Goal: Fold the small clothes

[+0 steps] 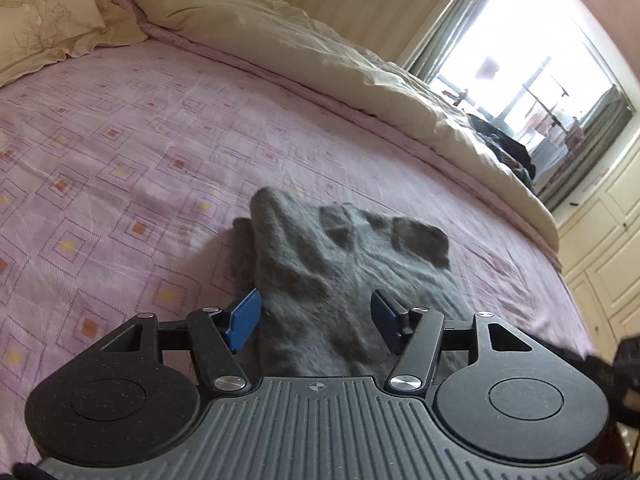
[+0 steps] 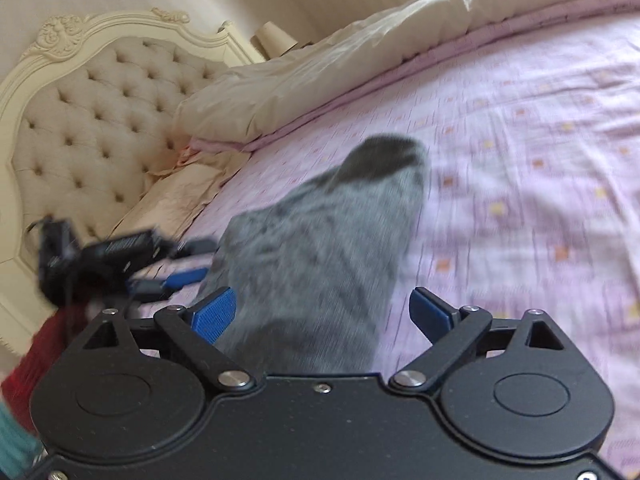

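Left wrist view: the left gripper point(image 1: 316, 318) stands with its jaws apart, blue pads point(image 1: 243, 320) on either side of a grey sock point(image 1: 340, 264). The pads do not press the cloth; the left pad sits just beside the sock's edge, the right pad is over it. The sock lies crumpled on the pink sheet point(image 1: 120, 152), near the bed's near edge, with darker patches at its far end. A cream duvet point(image 1: 320, 52) is bunched along the far edge of the bed. A pillow point(image 1: 44, 28) rests at the head corner. A window point(image 1: 532, 68) with curtains shows beyond the foot of the bed.

Right wrist view: the right gripper point(image 2: 324, 314) has its jaws spread wide, nothing clamped. The sock point(image 2: 320, 256) runs from under the gripper body out between the pads, its dark toe end farthest away; the left pad touches or nearly touches its edge, which I cannot tell through the blur, and the right pad is clear of it over the sheet point(image 2: 520, 160). The left gripper point(image 2: 176, 280) appears blurred at the sock's left side. A tufted headboard point(image 2: 100, 120) stands at the head of the bed, the duvet point(image 2: 360, 52) alongside. A red sleeve point(image 2: 36, 364) shows at lower left.
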A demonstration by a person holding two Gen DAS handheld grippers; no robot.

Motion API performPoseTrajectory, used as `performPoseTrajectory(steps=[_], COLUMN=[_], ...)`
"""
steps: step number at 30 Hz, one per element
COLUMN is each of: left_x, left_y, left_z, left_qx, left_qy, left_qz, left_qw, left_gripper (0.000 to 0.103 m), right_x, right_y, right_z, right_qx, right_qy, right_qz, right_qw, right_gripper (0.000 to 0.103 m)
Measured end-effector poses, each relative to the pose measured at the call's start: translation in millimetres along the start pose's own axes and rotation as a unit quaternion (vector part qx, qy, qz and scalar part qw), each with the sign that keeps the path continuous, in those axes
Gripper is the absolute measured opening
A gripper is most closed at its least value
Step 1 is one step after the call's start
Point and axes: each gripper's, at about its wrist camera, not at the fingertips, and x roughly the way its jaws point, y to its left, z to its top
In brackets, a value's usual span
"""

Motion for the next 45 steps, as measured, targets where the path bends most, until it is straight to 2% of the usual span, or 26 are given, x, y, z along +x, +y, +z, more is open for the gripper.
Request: performPoseTrajectory(steps=[6, 9, 13, 20, 22, 23, 24, 26, 27, 29, 34, 38, 42, 45], left_x=[41.6, 60.5, 71.7, 90.0, 94.2, 96.0, 98.5, 103.2, 105.2, 104.6, 86.7, 67.1, 43.9, 23.7], left_y=[30.6, 38.1, 41.7, 44.3, 41.9, 40.2, 38.0, 33.0, 30.2, 25.8, 14.4, -1.6, -19.2, -35.1], left_z=[26.9, 31.9, 40.3, 57.9, 58.3, 58.0, 57.8, 55.4, 53.6, 49.8, 43.6, 29.8, 2.0, -25.7], left_qx=[-0.066, -0.071, -0.073, -0.083, -0.080, -0.078, -0.075, -0.065, -0.060, -0.052, -0.040, -0.025, -0.020, -0.007], left_qy=[0.042, 0.063, 0.064, 0.089, 0.093, 0.095, 0.099, 0.109, 0.111, 0.102, 0.089, 0.104, 0.118, 0.129], left_qz=[-0.014, -0.014, -0.023, -0.054, -0.064, -0.069, -0.077, -0.089, -0.083, -0.069, -0.069, -0.072, -0.085, -0.087], left_qw=[0.9969, 0.9954, 0.9950, 0.9911, 0.9904, 0.9900, 0.9893, 0.9879, 0.9885, 0.9911, 0.9928, 0.9917, 0.9891, 0.9877], left_gripper=[0.059, 0.059, 0.060, 0.063, 0.063, 0.063, 0.062, 0.044, 0.023, 0.022, 0.020, 0.020, 0.020, 0.020], right_x=[14.2, 18.3, 25.5, 32.6, 34.1, 36.1, 37.1, 35.4, 32.0, 24.8, 12.8, 10.9, 8.3, -25.3], right_y=[-3.0, -1.1, -1.3, 4.4, 5.5, 3.7, 1.8, 1.7, 3.6, 6.9, 14.2, 13.7, 7.3, 10.0], right_z=[-20.7, -24.3, -24.6, -26.7, -26.8, -27.3, -28.5, -30.6, -32.4, -34.7, -39.5, -37.9, -29.4, -55.2], right_qx=[0.026, 0.026, 0.040, 0.052, 0.057, 0.066, 0.075, 0.079, 0.076, 0.075, 0.069, 0.079, 0.092, 0.101], right_qy=[0.019, 0.011, 0.002, -0.007, -0.001, 0.006, 0.011, 0.011, 0.007, 0.003, 0.001, 0.007, 0.015, 0.023], right_qz=[0.033, 0.046, 0.060, 0.068, 0.061, 0.051, 0.042, 0.036, 0.035, 0.034, 0.030, 0.027, 0.020, 0.011], right_qw=[0.999, 0.999, 0.997, 0.996, 0.996, 0.997, 0.996, 0.996, 0.996, 0.997, 0.997, 0.996, 0.995, 0.995], right_gripper=[0.096, 0.102, 0.103, 0.102, 0.087, 0.059, 0.038, 0.036, 0.033, 0.030, 0.029, 0.029, 0.029, 0.029])
